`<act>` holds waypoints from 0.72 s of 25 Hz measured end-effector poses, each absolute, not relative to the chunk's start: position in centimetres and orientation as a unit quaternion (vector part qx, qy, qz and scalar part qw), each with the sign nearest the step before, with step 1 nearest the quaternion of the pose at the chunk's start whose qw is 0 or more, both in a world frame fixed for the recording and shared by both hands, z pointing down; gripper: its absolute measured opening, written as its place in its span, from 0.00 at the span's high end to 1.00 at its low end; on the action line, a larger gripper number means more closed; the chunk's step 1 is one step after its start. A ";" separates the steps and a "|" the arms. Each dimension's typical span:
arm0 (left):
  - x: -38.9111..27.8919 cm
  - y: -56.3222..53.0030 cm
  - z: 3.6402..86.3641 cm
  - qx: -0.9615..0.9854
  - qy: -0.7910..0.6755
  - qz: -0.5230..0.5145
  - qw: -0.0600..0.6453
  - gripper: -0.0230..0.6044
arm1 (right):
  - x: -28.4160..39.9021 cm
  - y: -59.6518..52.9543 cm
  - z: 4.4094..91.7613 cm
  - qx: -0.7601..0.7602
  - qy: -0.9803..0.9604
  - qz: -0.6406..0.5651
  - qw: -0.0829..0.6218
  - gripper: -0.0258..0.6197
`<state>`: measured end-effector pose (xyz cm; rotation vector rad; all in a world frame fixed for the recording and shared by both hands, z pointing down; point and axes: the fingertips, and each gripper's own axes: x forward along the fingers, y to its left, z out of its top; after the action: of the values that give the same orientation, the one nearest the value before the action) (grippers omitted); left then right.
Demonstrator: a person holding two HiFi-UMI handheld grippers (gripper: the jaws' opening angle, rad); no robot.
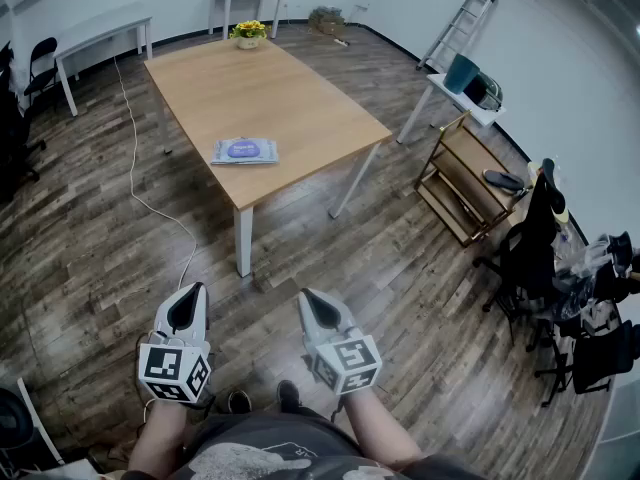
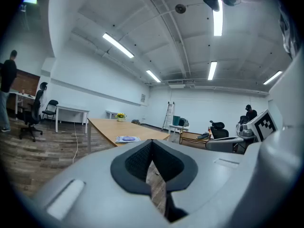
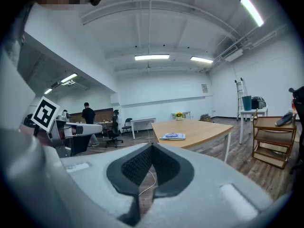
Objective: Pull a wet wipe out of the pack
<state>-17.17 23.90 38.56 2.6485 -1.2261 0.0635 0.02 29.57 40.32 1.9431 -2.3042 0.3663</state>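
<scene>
The wet wipe pack (image 1: 245, 151), flat and pale blue with a purple lid, lies near the front edge of the wooden table (image 1: 290, 98). It also shows small in the left gripper view as the pack (image 2: 126, 138) and in the right gripper view as the pack (image 3: 172, 136). My left gripper (image 1: 187, 296) and right gripper (image 1: 312, 301) are held side by side well short of the table, above the floor, both shut with nothing between the jaws. The left gripper (image 2: 152, 144) and right gripper (image 3: 152, 147) both point toward the table.
A flower pot (image 1: 248, 34) stands at the table's far end. A white cable (image 1: 135, 168) runs over the floor left of the table. A wooden shelf rack (image 1: 468, 178), office chairs (image 1: 540, 238) and a ladder (image 1: 458, 23) stand to the right. A person (image 3: 89, 122) stands far off.
</scene>
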 end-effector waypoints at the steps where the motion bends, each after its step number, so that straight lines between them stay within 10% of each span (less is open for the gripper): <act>1: -16.9 24.1 38.4 0.902 -0.416 0.022 0.111 0.93 | 0.2 29.8 40.6 0.636 -0.760 0.122 0.055 0.98; 18: -19.0 25.2 38.6 0.908 -0.404 0.018 0.113 0.93 | -0.6 30.8 40.2 0.660 -0.742 0.113 0.019 0.97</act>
<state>-18.98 25.20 38.64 2.6624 -1.1846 0.0526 -0.62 30.78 40.21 2.0491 -2.3037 0.3517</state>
